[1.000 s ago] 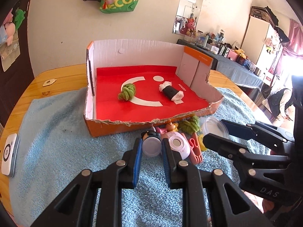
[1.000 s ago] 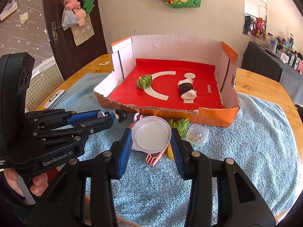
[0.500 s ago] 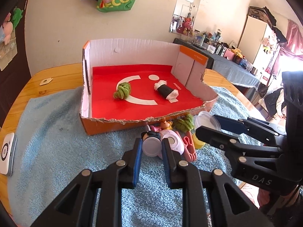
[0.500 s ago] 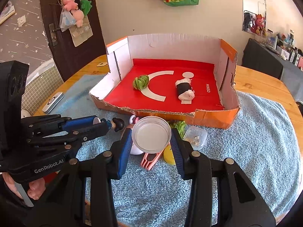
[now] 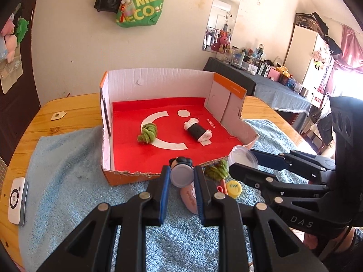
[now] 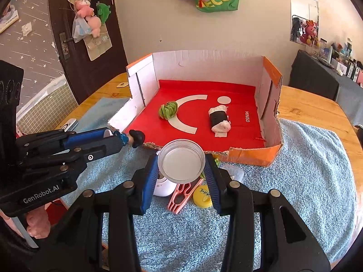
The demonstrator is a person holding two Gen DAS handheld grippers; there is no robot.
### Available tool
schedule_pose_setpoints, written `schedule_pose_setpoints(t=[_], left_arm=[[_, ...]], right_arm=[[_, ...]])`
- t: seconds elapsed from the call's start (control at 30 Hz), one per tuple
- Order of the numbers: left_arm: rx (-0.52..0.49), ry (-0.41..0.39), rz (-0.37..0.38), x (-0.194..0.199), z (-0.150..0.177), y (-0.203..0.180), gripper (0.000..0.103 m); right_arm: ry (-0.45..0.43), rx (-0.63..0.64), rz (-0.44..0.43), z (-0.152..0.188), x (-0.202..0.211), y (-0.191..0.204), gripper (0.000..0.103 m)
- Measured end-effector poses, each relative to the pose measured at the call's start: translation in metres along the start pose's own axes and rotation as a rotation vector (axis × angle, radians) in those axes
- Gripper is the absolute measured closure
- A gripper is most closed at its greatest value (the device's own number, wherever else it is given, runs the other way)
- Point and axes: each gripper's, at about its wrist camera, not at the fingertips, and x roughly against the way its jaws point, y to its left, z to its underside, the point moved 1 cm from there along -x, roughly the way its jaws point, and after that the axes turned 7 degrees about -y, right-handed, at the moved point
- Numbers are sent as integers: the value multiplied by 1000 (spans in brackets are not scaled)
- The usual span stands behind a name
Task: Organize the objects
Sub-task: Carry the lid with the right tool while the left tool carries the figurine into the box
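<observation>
Jaws of the left gripper (image 5: 182, 178) clamp a figurine (image 5: 181, 174). Right gripper (image 6: 181, 164) jaws clamp a clear lid (image 6: 181, 163), both at frame centre before the box (image 6: 249, 157).

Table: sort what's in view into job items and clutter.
Job: box, green knot, sushi roll, figurine in left gripper, clear lid in right gripper, yellow cap, pink clip.
Clutter: white device, green bag.
</observation>
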Motion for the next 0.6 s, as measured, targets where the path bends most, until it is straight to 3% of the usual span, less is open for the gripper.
schedule_pose_setpoints(t=[0.6], left_arm=[[21, 59, -29, -52, -20, 22, 82]], right_arm=[[90, -12, -7, -29, -51, -23, 64]])
